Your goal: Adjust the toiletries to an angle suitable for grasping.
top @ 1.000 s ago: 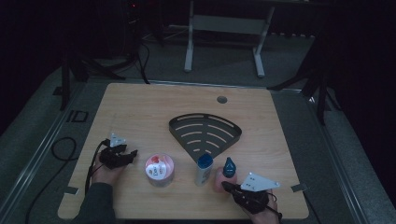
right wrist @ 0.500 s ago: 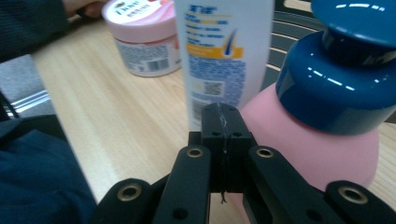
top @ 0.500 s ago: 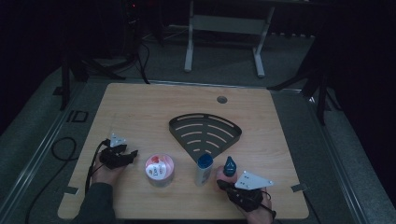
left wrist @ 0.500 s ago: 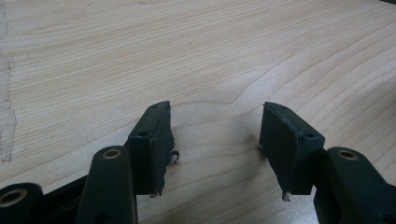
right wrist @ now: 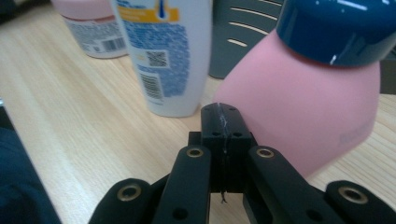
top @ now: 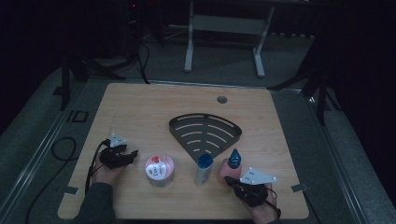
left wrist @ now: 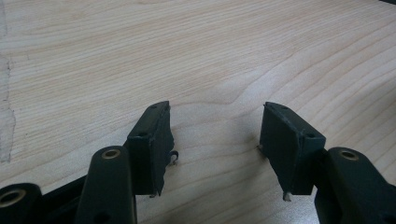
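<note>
A pink bottle with a dark blue cap [top: 232, 164] [right wrist: 308, 107] stands upright near the table's front edge. My right gripper [top: 229, 180] [right wrist: 220, 113] sits just in front of it, shut with nothing between its jaws, the tips close against the bottle's lower side. Left of that bottle stands a white bottle with a blue cap [top: 204, 169] [right wrist: 168, 51], then a pink tub [top: 159, 171] [right wrist: 88, 23]. My left gripper [top: 132, 154] [left wrist: 215, 135] rests low over bare wood left of the tub, open and holding nothing.
A black fan-shaped slotted rack [top: 205, 134] [right wrist: 247, 37] lies behind the bottles at mid-table. A round cable hole [top: 222, 99] is in the wooden tabletop [top: 140, 112] near the far edge. A cable [top: 60, 149] runs off the left side.
My right gripper has shifted slightly beside the pink bottle. The left gripper and the other objects have stayed where they were.
</note>
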`<state>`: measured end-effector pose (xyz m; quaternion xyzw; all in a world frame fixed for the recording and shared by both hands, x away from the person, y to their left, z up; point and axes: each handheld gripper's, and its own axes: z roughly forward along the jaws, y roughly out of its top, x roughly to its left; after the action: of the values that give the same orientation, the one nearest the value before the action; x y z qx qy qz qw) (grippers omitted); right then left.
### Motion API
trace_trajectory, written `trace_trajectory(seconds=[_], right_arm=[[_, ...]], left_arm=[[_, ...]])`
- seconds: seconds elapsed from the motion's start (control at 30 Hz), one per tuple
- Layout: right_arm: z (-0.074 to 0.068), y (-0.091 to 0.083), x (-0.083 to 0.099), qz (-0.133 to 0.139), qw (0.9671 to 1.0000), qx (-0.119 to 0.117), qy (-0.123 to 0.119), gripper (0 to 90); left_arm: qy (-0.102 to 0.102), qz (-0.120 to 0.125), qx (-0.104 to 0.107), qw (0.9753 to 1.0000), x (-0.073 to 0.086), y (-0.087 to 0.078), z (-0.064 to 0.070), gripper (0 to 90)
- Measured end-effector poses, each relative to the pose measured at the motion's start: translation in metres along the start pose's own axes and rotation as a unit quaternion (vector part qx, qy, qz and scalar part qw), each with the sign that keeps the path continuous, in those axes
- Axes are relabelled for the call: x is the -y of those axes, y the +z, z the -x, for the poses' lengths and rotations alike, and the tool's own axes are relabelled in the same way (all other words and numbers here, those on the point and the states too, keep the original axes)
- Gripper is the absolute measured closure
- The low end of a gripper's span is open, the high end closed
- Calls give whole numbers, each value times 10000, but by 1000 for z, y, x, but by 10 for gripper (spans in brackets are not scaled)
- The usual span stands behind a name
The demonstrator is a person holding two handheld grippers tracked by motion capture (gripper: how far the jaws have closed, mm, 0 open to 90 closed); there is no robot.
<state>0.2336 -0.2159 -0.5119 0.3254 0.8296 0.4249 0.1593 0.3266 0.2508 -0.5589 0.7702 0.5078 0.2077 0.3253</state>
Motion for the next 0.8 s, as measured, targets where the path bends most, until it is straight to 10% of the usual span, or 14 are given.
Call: trace_trajectory(seconds=[0.8], right_arm=[[38, -8, 11, -167, 9948, 830, 567, 897]], left_arm=[[8, 2, 3, 10000, 0, 0, 0, 430]])
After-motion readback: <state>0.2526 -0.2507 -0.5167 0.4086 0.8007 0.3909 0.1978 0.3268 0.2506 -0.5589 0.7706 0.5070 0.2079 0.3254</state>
